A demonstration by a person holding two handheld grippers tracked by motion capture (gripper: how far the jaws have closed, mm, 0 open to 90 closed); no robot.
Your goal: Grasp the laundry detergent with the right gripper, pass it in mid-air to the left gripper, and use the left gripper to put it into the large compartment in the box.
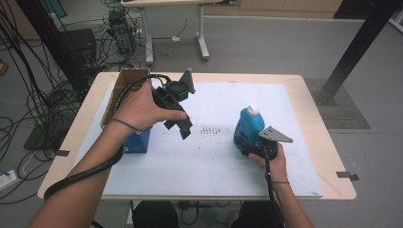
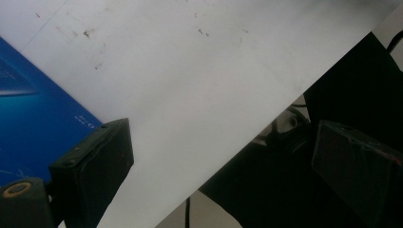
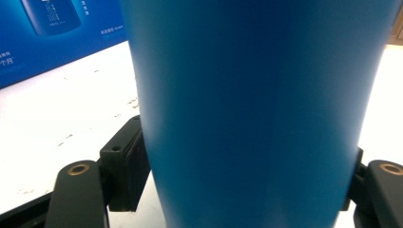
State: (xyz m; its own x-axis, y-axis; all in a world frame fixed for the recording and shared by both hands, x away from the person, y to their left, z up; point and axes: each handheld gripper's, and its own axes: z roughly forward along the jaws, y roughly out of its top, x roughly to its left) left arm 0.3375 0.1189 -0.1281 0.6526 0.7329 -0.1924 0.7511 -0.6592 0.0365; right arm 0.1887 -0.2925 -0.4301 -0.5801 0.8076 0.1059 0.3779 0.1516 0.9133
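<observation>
While the blue bottle (image 1: 247,127) stands upright on the white mat (image 1: 209,166) of the desk (image 1: 332,161), the right hand-held gripper (image 1: 244,148) sits on its near side, low on its body, with both jaws pressed against the sides in a firm hold. Well to the left of the bottle, the left hand-held gripper (image 1: 183,124) hangs above the mat with its jaws wide apart and nothing between them. Just beyond it, farther left of the bottle, stands an open cardboard box (image 1: 124,95) with blue sides.
</observation>
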